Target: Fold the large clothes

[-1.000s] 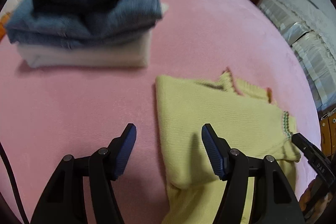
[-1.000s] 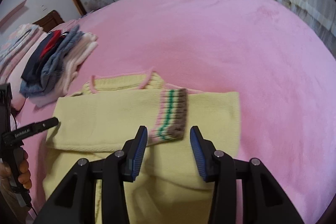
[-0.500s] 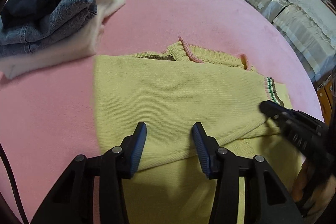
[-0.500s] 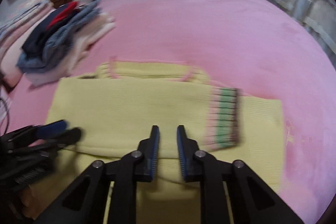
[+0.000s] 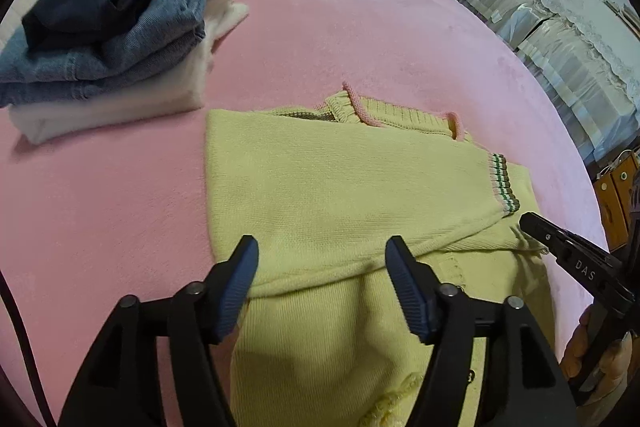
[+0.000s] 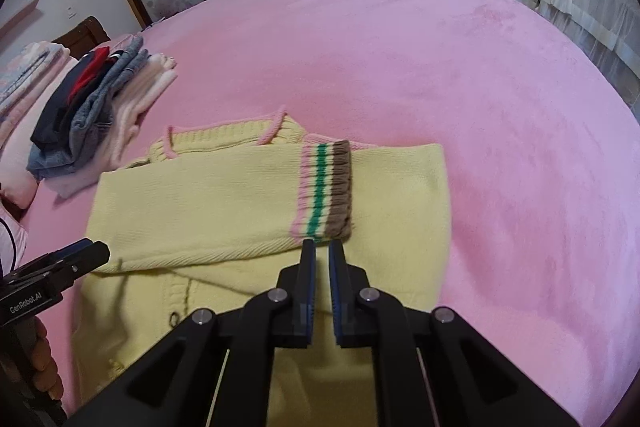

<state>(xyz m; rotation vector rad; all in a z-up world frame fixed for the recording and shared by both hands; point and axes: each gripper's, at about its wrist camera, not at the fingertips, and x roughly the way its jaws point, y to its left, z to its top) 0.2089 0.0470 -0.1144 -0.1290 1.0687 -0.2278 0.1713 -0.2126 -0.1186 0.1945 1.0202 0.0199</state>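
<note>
- Since the yellow sweater [image 5: 344, 211] is a soft, limp knit lying flat on the pink bed [image 6: 440, 59], we judge it light, stretchy and apt to sag or slide apart if lifted by one point.
- Our left tongs [image 5: 322, 287] stand wide apart, hovering just over the folded sleeve's lower edge, holding nothing.
- Our right tongs [image 6: 322, 277] are nearly together with a thin gap, just below the striped cuff [image 6: 324, 191]; we cannot tell whether any knit is caught.
- We would take hold at the doubled sleeve edge and the hem corners, where layers give firm purchase.
- A stack of folded clothes [image 5: 108, 23] sits just beyond the sweater's left side.
</note>
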